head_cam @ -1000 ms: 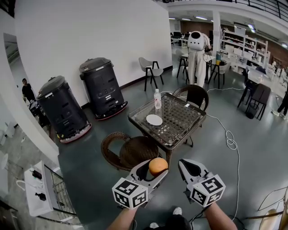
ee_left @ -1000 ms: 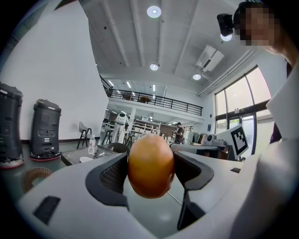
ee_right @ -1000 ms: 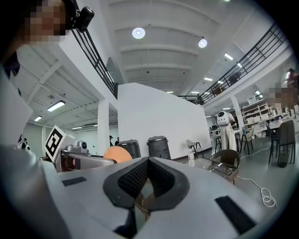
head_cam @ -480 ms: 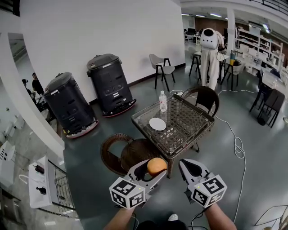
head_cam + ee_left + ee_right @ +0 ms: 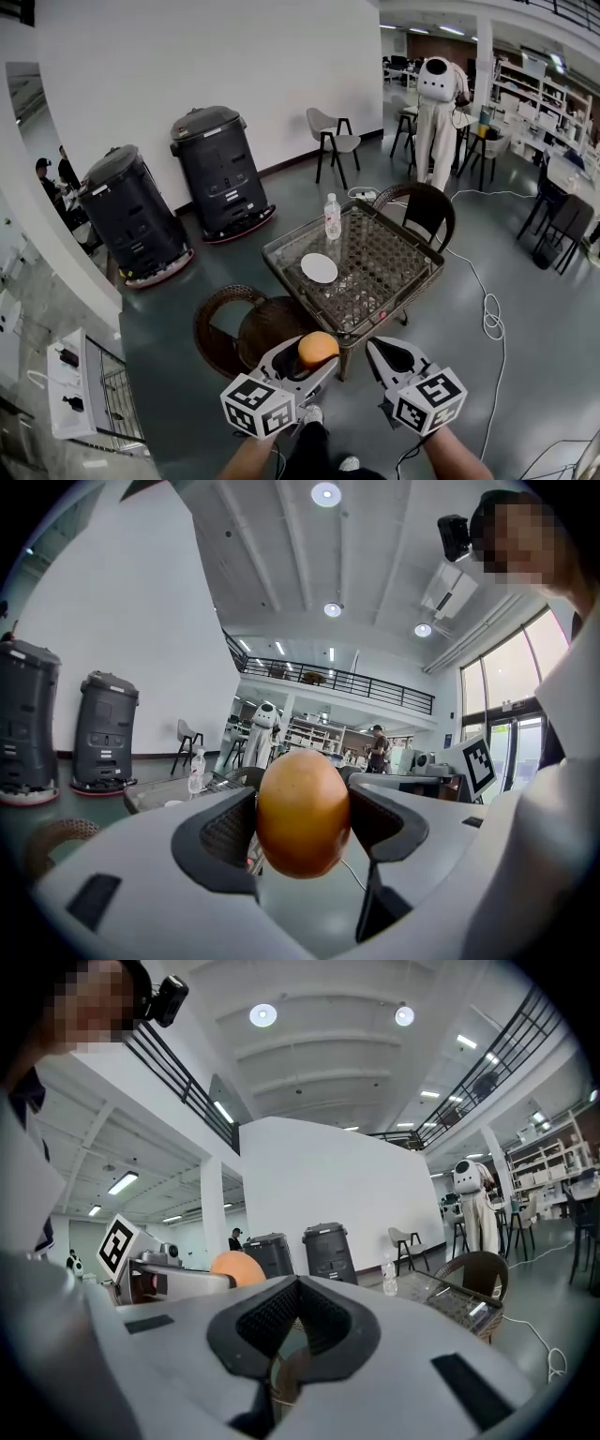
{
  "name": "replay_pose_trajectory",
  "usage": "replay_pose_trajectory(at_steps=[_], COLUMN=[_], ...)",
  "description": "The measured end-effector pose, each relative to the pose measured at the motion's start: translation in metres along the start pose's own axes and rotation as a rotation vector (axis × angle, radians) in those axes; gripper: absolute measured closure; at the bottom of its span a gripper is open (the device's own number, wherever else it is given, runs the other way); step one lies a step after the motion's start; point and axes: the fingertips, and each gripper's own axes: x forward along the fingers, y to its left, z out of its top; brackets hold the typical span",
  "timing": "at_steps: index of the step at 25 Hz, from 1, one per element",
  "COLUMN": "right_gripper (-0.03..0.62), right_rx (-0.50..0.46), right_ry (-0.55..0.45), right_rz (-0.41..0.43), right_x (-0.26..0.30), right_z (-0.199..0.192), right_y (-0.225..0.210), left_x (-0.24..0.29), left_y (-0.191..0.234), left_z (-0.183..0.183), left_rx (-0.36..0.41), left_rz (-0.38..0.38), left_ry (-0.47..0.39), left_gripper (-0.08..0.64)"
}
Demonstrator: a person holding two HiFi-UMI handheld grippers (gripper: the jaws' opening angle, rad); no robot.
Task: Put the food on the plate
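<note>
My left gripper is shut on an orange fruit, held in the air in front of me; the same fruit fills the middle of the left gripper view between the dark pads. My right gripper hangs beside it, shut with nothing between its jaws, and its tips meet in the right gripper view. A white plate lies on the glass-topped wicker table, well ahead of both grippers. The fruit also shows at the left of the right gripper view.
A clear water bottle stands at the table's far corner. A wicker chair sits between me and the table, another wicker chair beyond it. Two black machines stand by the wall. A white cable trails on the floor.
The view has shifted: table and wicker chair now sit a little closer and further left. Both grippers keep their places, the left still shut on the orange fruit.
</note>
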Motion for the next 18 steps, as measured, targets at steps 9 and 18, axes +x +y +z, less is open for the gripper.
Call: replay_pose_trajectory(at_steps=[9, 18], right_gripper=[0.589, 0.589], right_rx=[-0.069, -0.059], right_ry=[0.006, 0.021], right_rz=[-0.037, -0.096], right_x=[0.082, 0.167], right_z=[0.027, 0.043], right_y=[-0.044, -0.08], left_x=[0.058, 0.101], left_y=[0.076, 0.156], left_z=[0.023, 0.045], left_rx=[-0.012, -0.033], left_rz=[-0.042, -0.095], left_ry=[-0.017, 0.014], left_gripper=[0.245, 0.245])
